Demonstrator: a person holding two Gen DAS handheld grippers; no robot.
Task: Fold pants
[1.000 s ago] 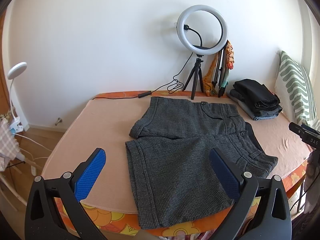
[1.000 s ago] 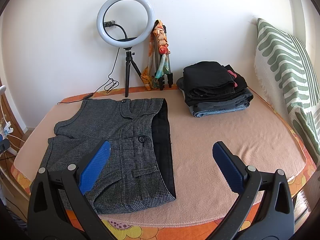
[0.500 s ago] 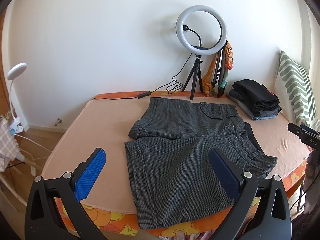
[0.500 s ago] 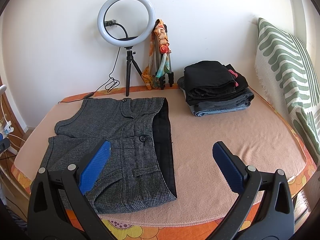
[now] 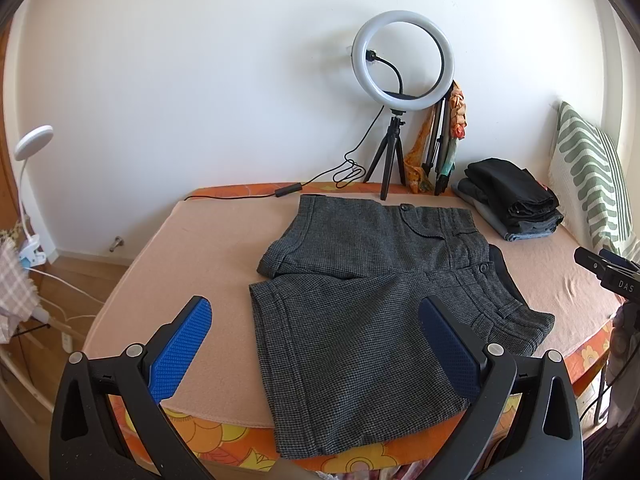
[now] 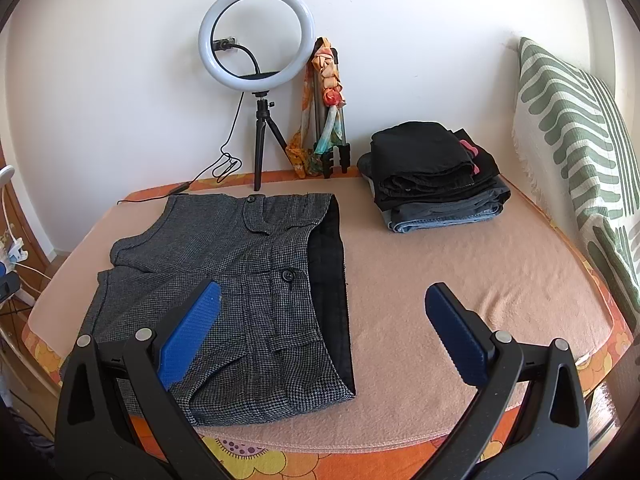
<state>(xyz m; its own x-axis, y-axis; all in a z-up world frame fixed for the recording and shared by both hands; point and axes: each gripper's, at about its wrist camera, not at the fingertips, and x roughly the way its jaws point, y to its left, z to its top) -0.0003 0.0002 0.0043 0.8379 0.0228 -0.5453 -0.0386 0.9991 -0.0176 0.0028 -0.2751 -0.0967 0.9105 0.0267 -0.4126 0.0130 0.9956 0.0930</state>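
1. The bed [image 5: 192, 240], covered by a peach blanket, takes up most of both views; a striped pillow [image 6: 576, 152] leans at its right end and a flowered orange sheet shows along the near edge

2. The shorts [image 5: 360, 288] lie spread flat on the blanket toward the left half of the bed, waistband to the right with the dark lining showing, both legs pointing left and lying side by side; the near leg hangs a little over the bed's front edge

3. A stack of folded clothes [image 6: 432, 176] sits well apart at the back right, which suggests earlier garments are finished, though that is only a guess

4. A ring light [image 6: 256, 36] on a small tripod stands at the wall behind the shorts

5. The left gripper [image 5: 316, 344] hovers above the near leg with its fingers wide apart and nothing between them; the right gripper [image 6: 324, 328] hovers over the waistband end, likewise spread and empty

6. Progress: no fold looks made yet, so everything is left: bringing one leg over the other, then halving the length

7. Hard to see: the front of the shorts is face down, the near hem is partly hidden by the gripper bodies, and the bed's right end is cut off
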